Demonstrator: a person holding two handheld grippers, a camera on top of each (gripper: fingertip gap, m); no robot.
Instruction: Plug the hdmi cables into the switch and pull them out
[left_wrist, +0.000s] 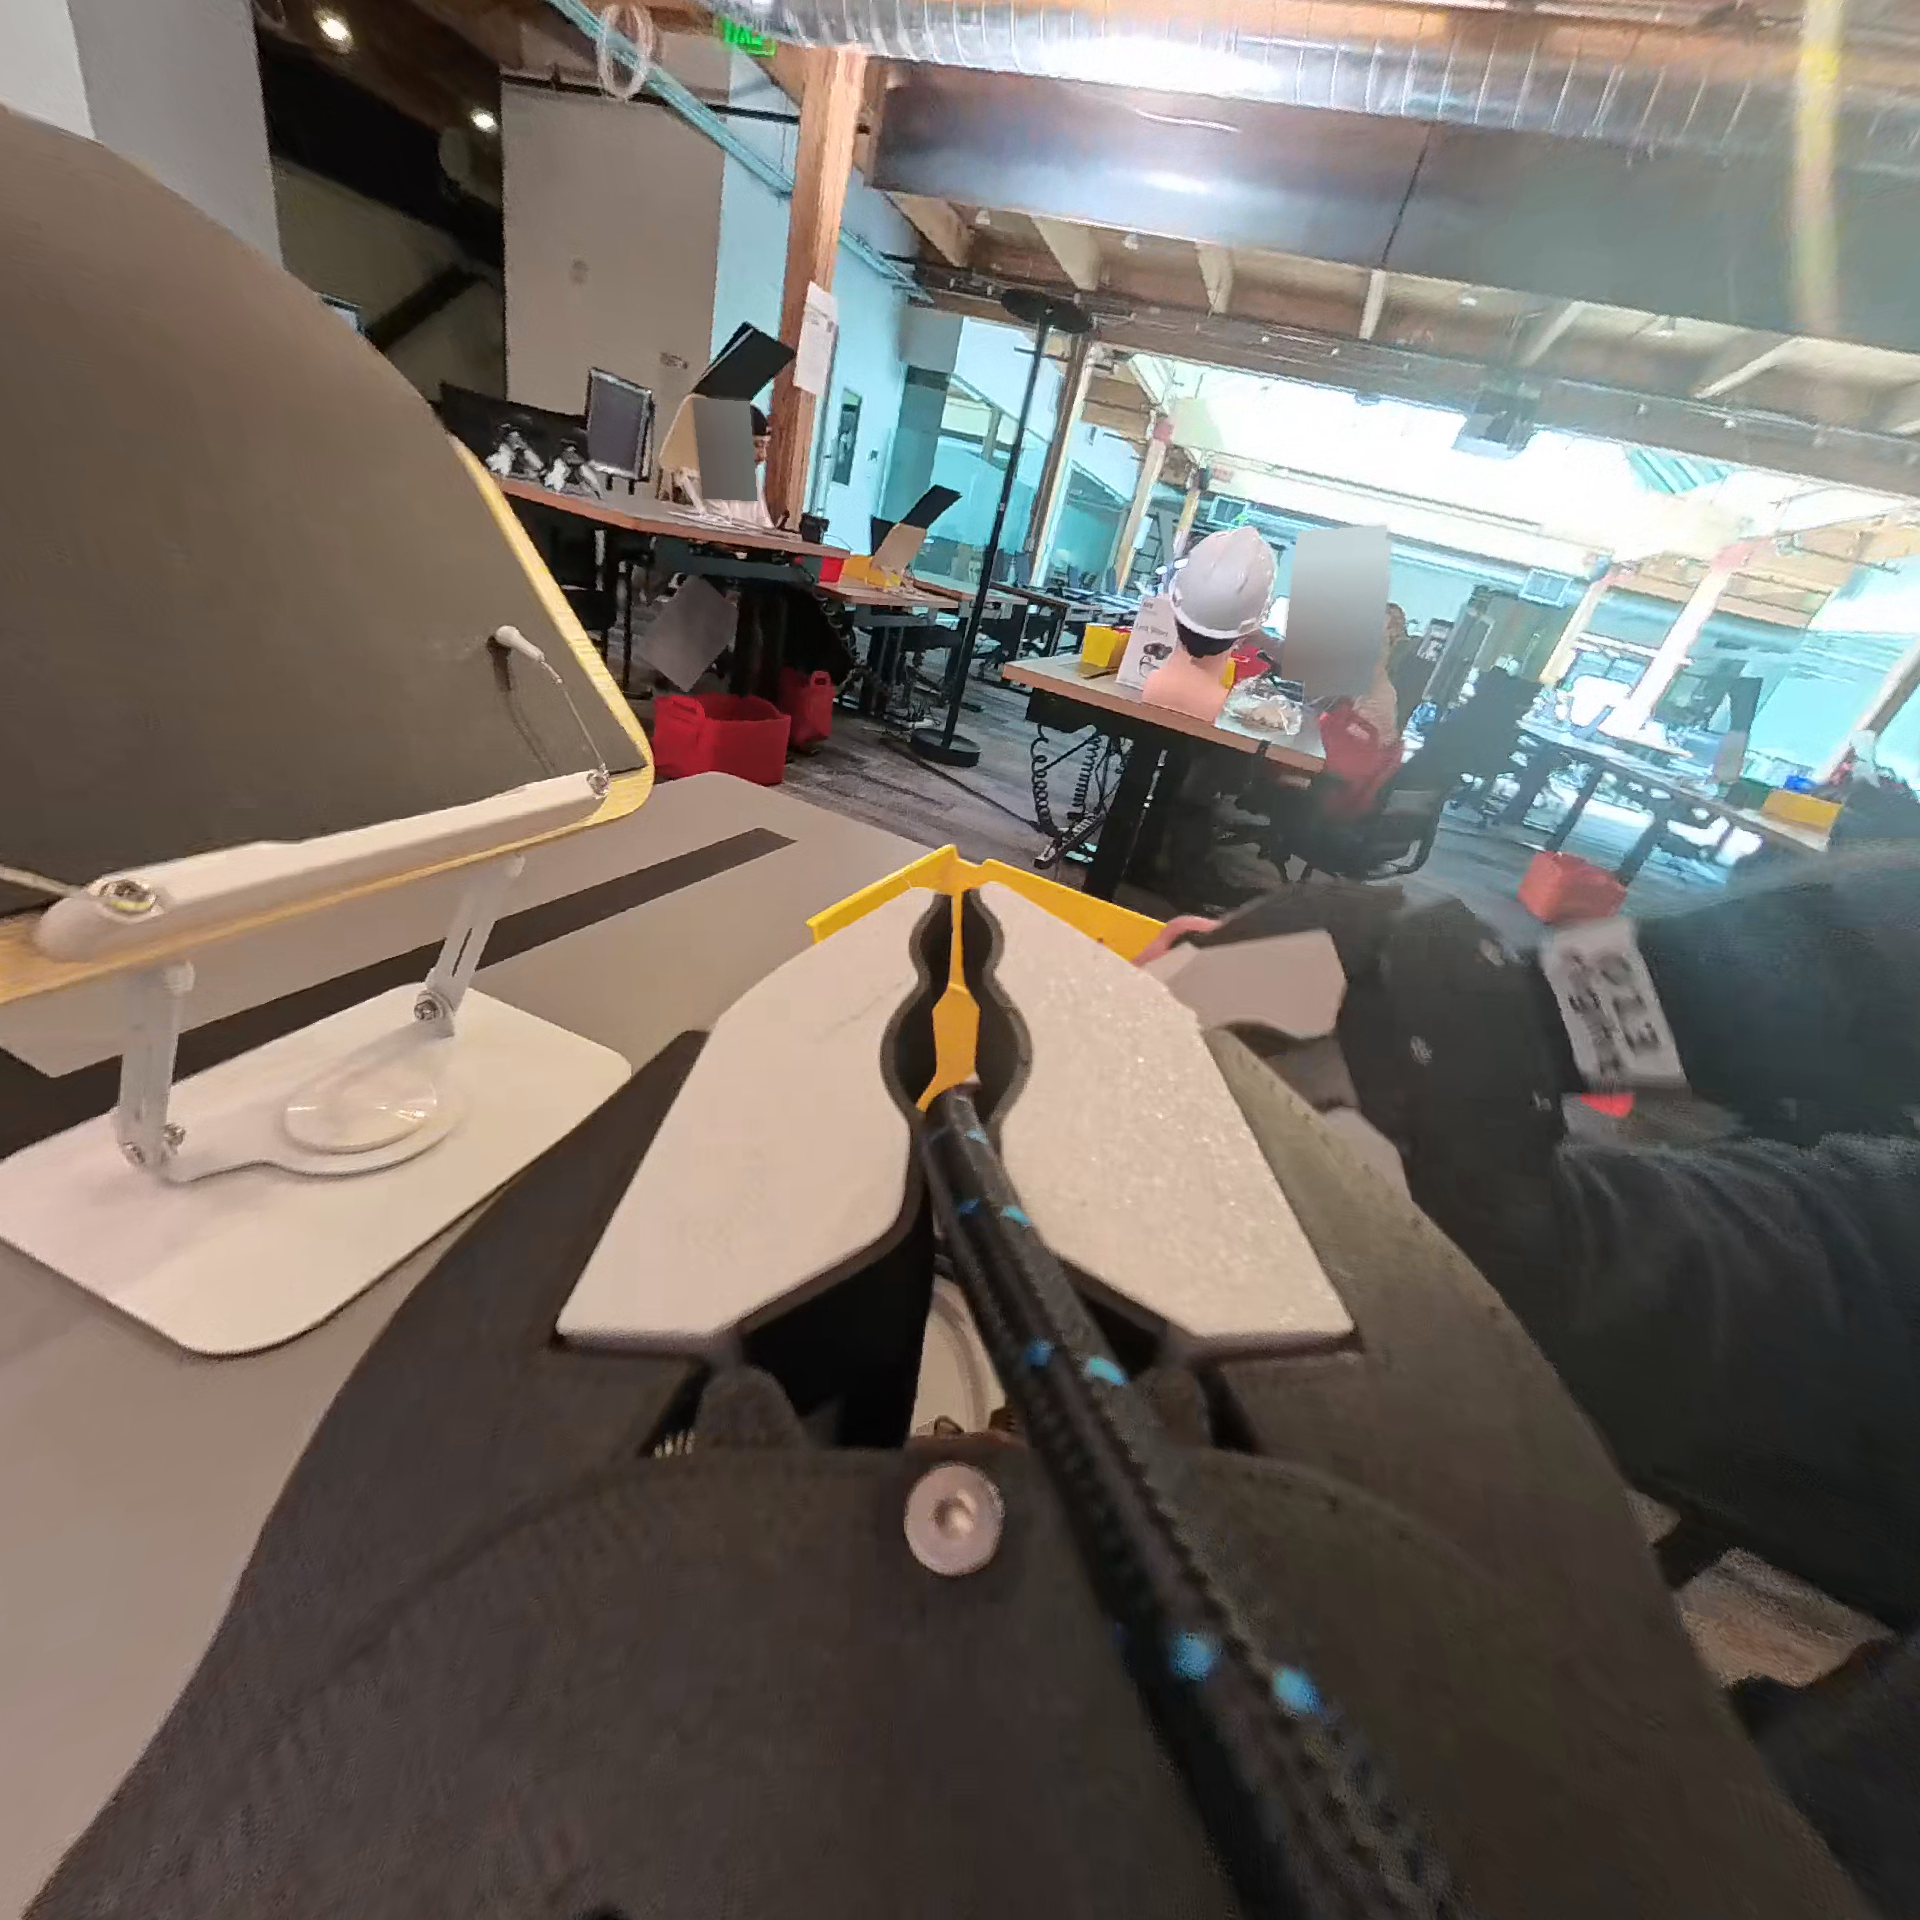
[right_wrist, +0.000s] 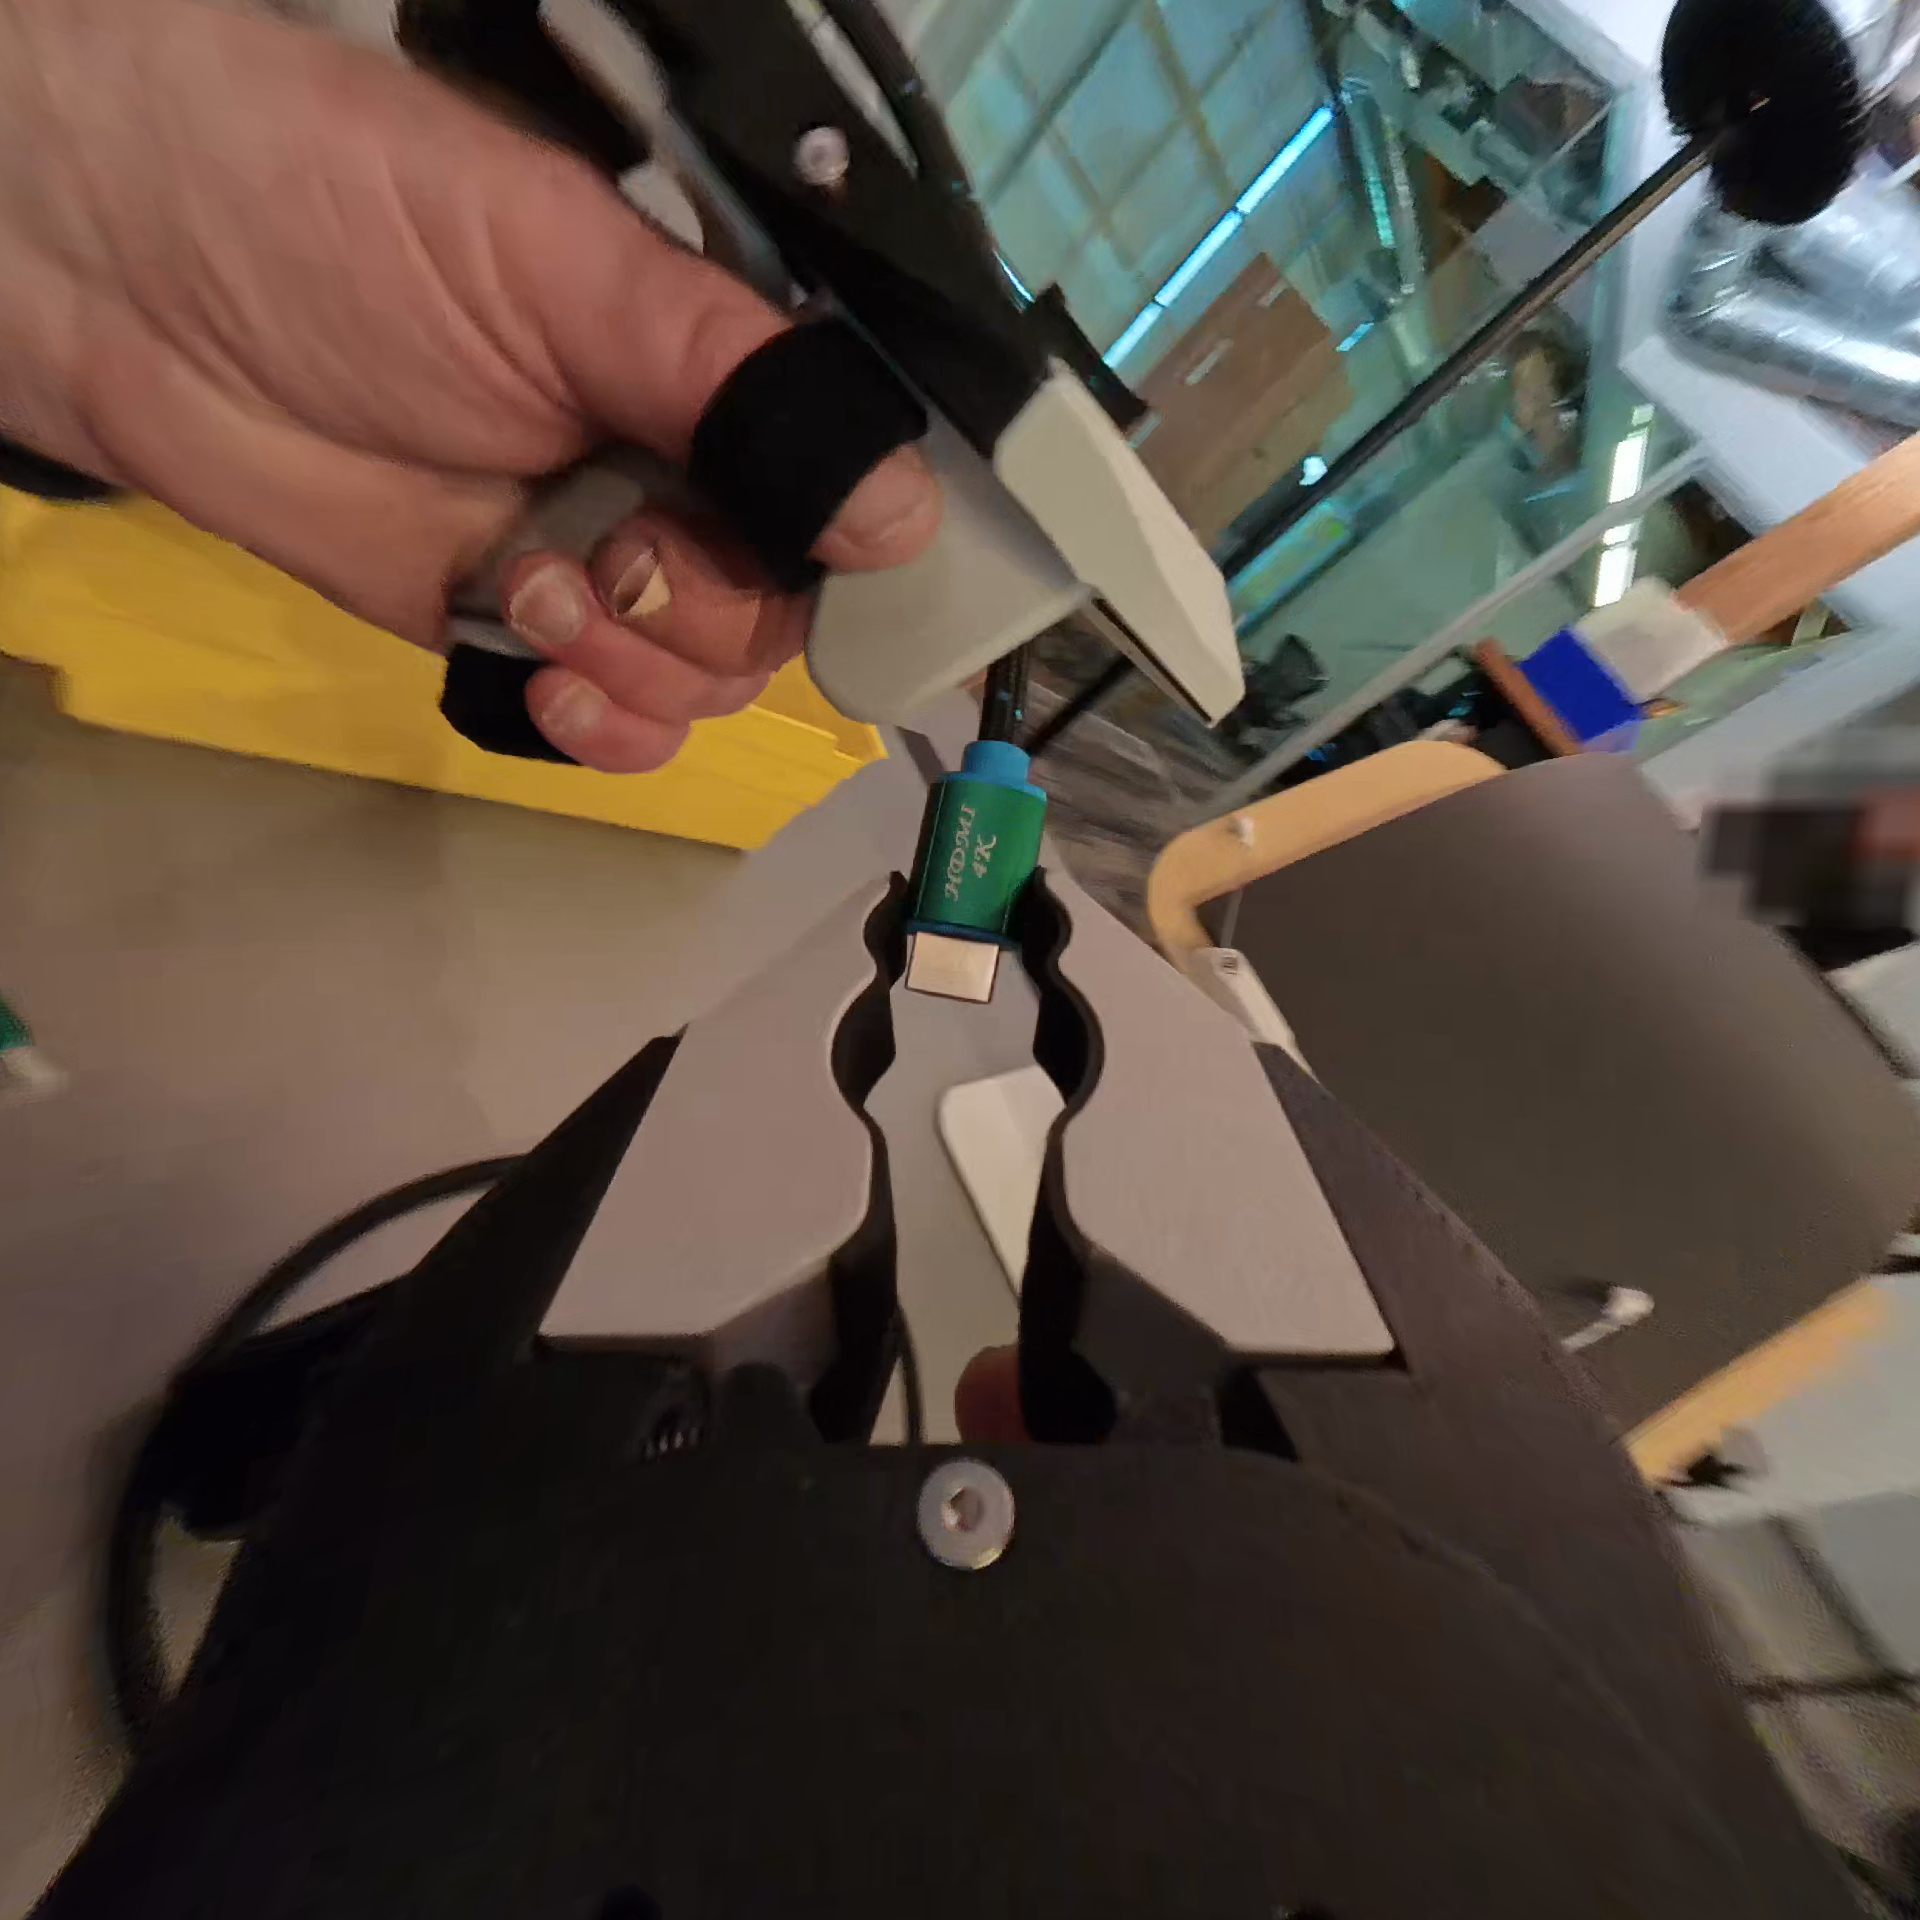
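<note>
HDMI cable (left_wrist: 1049, 1340), black braid w/ blue flecks, runs up the middle of the left gripper (left_wrist: 961, 935) in the left wrist view, coming from behind the tool and going in between the two fingers. The pads are nearly touching around it, so the left tool looks clamped on the cord; the plug end is hidden ahead of the tips. A yellow bin (left_wrist: 1070, 904) edge peeks just past the fingertips. To the tool's left sits a tilted dark board (left_wrist: 260, 540) on a white stand (left_wrist: 312, 1164). To its right a dark sleeve and the other gripper's body, blurred.

Right wrist view: the cable's plug (right_wrist: 971, 868), green shell w/ blue collar and bare metal tip, hangs at the mouth of the right gripper (right_wrist: 961, 914), tip pointing back toward the camera. The right fingers are apart, w/ a clear gap on the left side of the plug; the right side looks close or touching, can't tell. Not gripping yet. Above and ahead, the left gripper (right_wrist: 1101, 613) pinches the cord just above the plug, a hand (right_wrist: 343, 374) around its handle. Yellow bin (right_wrist: 416, 675) lies ahead-left.

Progress, as a judgement: early. No switch visible in either view, nothing plugged in. This looks like a handover, the left tool presenting the plug to the right. Left to do: grip plug, find switch, insert, pull out, repeat for other cables.
</note>
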